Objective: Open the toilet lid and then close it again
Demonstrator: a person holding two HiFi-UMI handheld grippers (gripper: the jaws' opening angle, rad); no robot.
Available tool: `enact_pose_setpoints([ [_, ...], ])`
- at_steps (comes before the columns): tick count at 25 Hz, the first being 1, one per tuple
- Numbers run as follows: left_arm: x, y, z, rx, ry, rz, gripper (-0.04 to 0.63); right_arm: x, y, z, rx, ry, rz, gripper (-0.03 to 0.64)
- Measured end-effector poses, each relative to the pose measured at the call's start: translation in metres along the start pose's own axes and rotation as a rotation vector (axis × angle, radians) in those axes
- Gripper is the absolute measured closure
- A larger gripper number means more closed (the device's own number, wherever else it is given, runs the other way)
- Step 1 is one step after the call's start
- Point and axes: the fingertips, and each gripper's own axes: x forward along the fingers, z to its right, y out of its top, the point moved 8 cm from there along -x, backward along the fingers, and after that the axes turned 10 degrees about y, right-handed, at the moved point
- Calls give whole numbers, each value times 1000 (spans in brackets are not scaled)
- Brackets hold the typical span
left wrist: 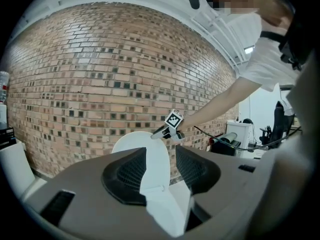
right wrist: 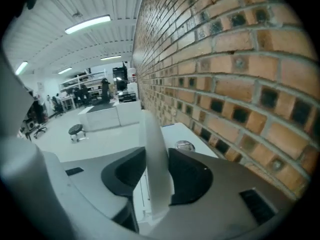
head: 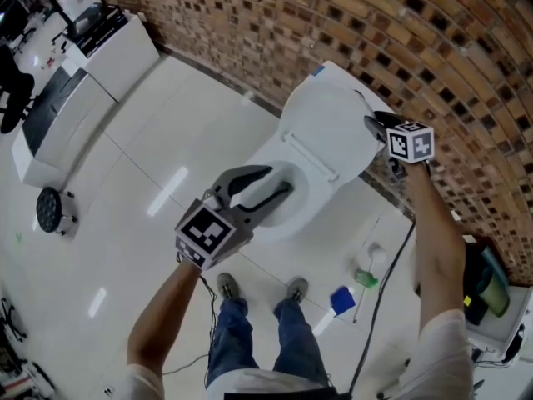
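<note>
A white toilet [head: 293,217] stands against the brick wall with its lid [head: 325,127] raised and leaning back toward the tank. My right gripper [head: 371,124] is at the lid's upper right edge. In the right gripper view the lid's edge [right wrist: 154,154] runs between the two pads, which press on it, so the right gripper [right wrist: 157,176] is shut on the lid. My left gripper [head: 268,187] hovers open over the bowl and holds nothing. From the left gripper [left wrist: 160,176] I see the upright lid [left wrist: 131,144] ahead, with the right gripper [left wrist: 159,133] at its top.
The tank's flush button [right wrist: 185,145] sits just behind the lid. On the floor right of the toilet lie a green and white bottle [head: 367,273], a blue object [head: 341,300] and a black cable [head: 391,265]. White cabinets [head: 83,82] and a round black stool [head: 48,209] stand far left.
</note>
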Motion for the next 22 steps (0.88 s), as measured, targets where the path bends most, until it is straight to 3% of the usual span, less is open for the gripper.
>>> enact_pose_setpoints([
  [4,-8,4,-8,-10,45,46,413,-6,16,-24,-178,-22,-53,480],
  [7,-31,2,-2,-24,54,51,413,-8,3,-81,-286,-41,-115,482],
  [11,-66,-2,-1,22,49,44,413,-3,-22,-172,-398,-141,-79,480],
  [17,-99,-13,1,57,74,75,413,20,-78,-284,-626,-299,-87,476],
  [22,-120,-39,7,81,72,81,413,60,-141,-345,-770,-319,-161,454],
])
